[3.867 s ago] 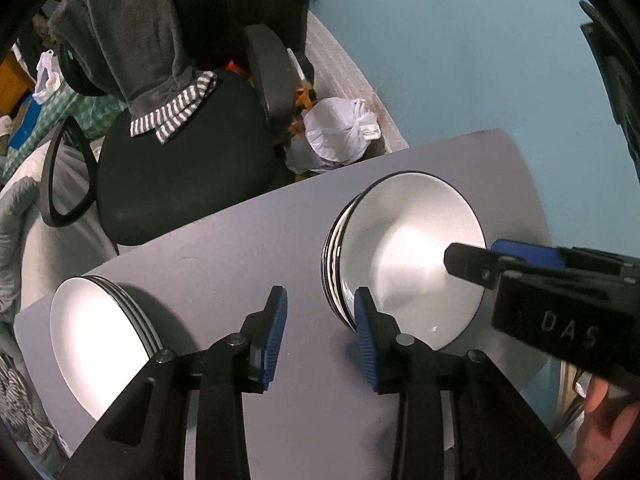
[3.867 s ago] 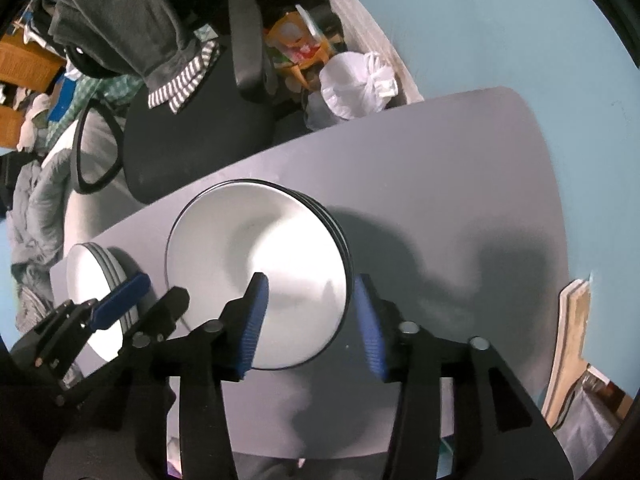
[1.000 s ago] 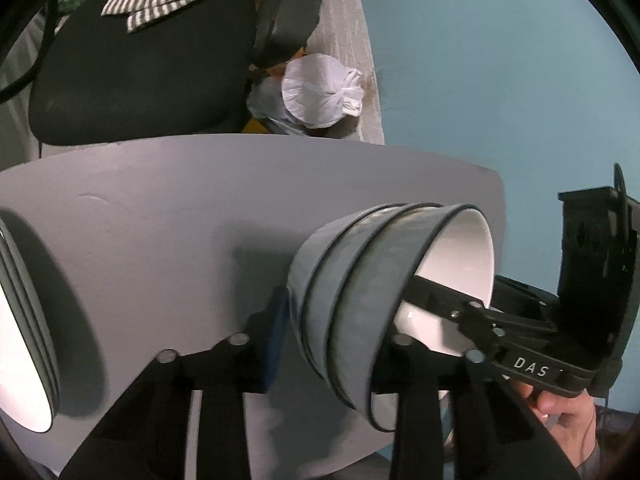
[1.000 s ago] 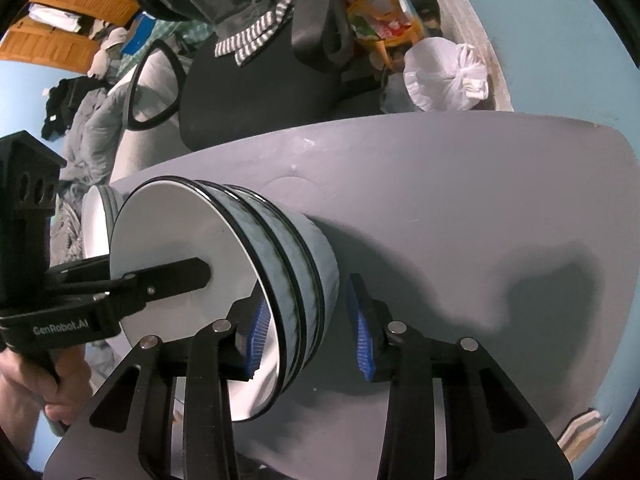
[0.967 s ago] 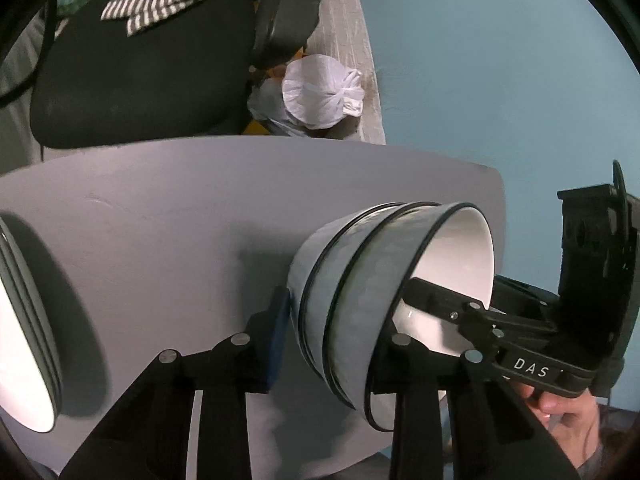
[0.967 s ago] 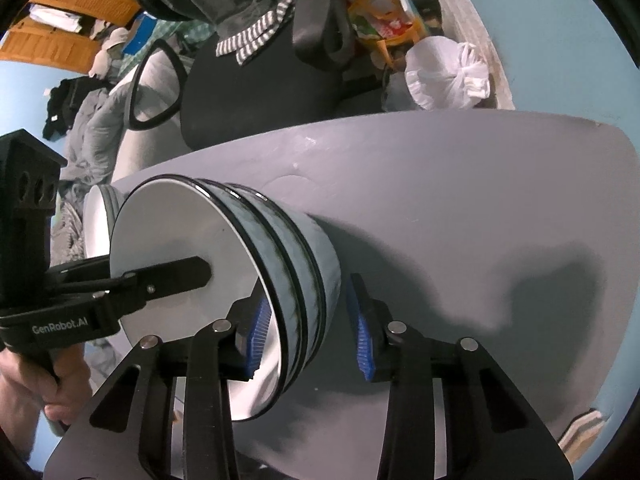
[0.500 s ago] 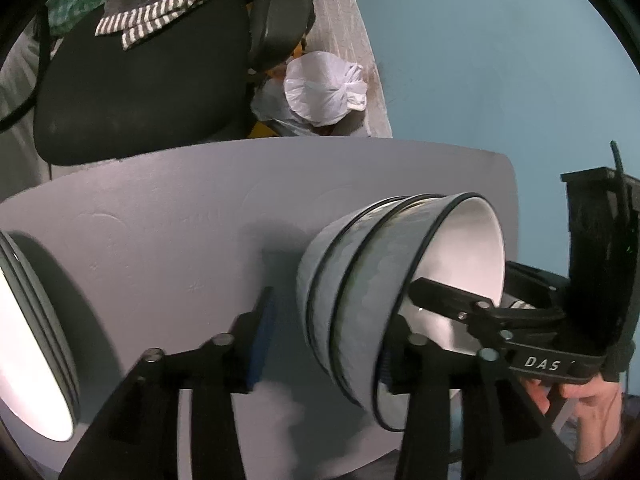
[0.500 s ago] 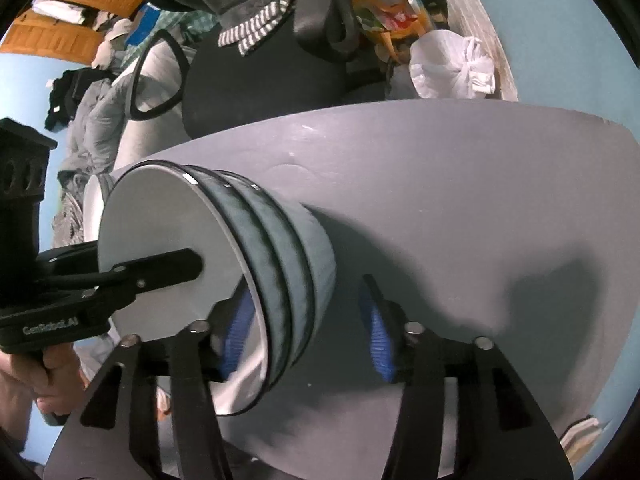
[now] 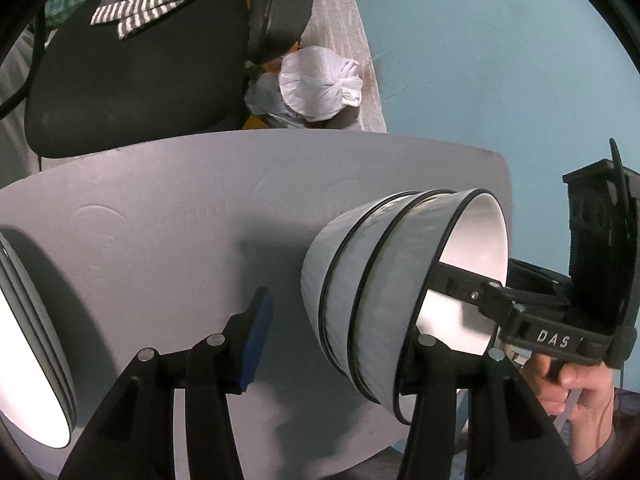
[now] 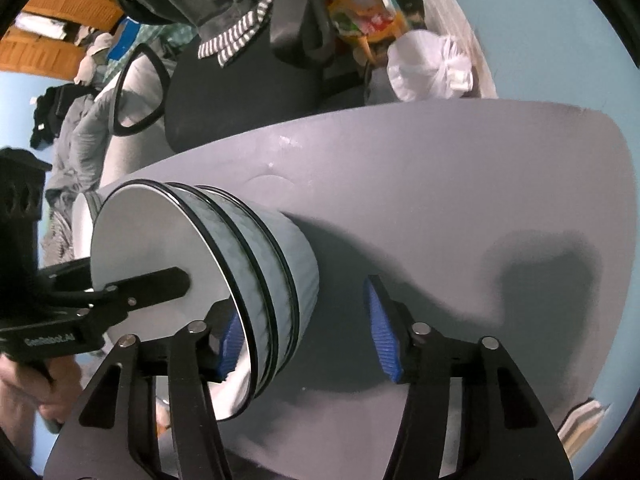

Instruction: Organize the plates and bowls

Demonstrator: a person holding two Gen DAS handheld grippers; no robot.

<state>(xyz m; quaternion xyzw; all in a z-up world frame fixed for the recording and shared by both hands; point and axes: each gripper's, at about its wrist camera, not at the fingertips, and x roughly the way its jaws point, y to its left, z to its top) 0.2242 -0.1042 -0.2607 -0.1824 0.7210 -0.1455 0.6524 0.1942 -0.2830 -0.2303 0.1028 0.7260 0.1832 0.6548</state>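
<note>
- The left gripper (image 9: 340, 320) has just been opening: its blue outer pad (image 9: 256, 340), which a second ago lay against the bowl stack (image 9: 380, 292), now stands clear of the outer wall. The rim remains between the spread jaws, with the inner finger hidden inside the top bowl.
- The right gripper (image 10: 304, 320) has also let go. Its jaws spread and then eased back slightly. One pad sits inside the top bowl and the other is well apart from the outer wall, so nothing is pinched.
- This likely means the stack is released. It rests on the grey table (image 9: 160, 208) toward the person's right side, and the bowl move looks finished; both grippers must now lift off the rims without nudging it.
- Bowls: three, nested, with three black rims showing.
- Plates (image 9: 28, 360): one stack at the table's left edge, well apart from the bowls. At least two rims show, but the exact count cannot be told.
- Grippers: two, on opposite rims of the stack.
</note>
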